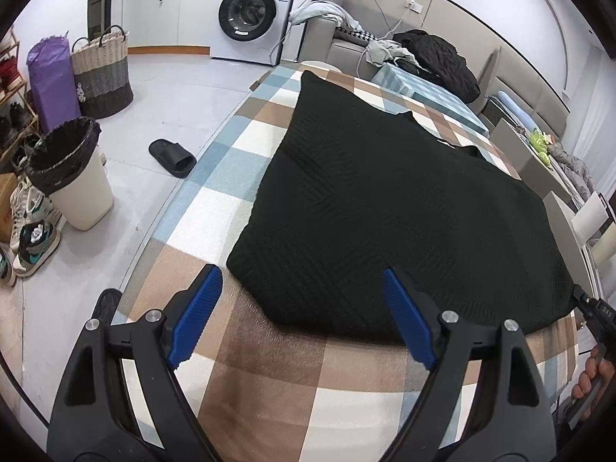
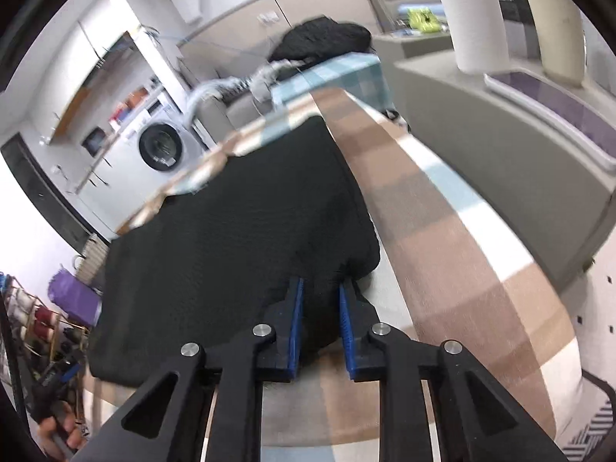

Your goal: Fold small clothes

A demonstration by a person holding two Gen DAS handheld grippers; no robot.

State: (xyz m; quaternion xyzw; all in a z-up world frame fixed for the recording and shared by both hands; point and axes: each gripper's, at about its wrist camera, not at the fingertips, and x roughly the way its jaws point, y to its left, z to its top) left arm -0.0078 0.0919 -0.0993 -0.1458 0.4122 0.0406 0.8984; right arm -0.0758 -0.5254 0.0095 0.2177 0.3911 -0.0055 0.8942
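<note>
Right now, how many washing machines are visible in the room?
1. The washing machine stands under the counter against the far wall, beyond the bed; the right wrist view shows the same one.

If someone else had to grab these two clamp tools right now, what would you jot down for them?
Left gripper: open, nothing in it, hovering at the near edge of the black sweater.
Right gripper: fingers closed on the sweater's near right corner.
Sweater: spread flat on the checked blanket, collar toward the far side.
Done: sweater appears laid out, sleeves not sticking out; right corner pinched.
Left: take the near left corner with the left gripper, then probably fold the near edge toward the collar and tidy.
</note>
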